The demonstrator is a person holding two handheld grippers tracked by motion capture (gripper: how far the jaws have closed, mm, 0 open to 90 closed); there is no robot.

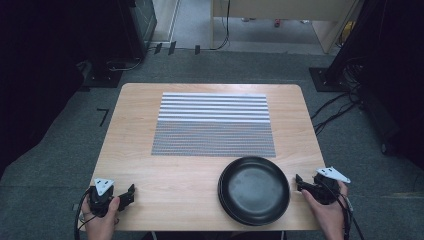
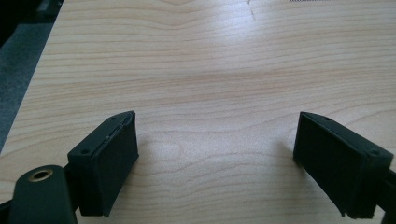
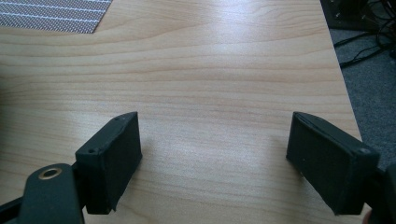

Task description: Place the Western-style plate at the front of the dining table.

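Wood table (image 1: 165,170) on grey carpet, striped placemat (image 1: 214,125) laid mid-table. Black plates (image 1: 254,190), stacked, sit near front edge, right of centre. Right gripper (image 1: 300,182) just beside plates' right rim, jaws spread wide, nothing between. Left gripper (image 1: 131,192) well apart at front-left corner, jaws spread too, bare wood under them.

Black plates (image 1: 254,190), grey-and-white striped mat (image 1: 214,125), pale wood-grain table (image 1: 170,175), black fingers (image 2: 109,163).
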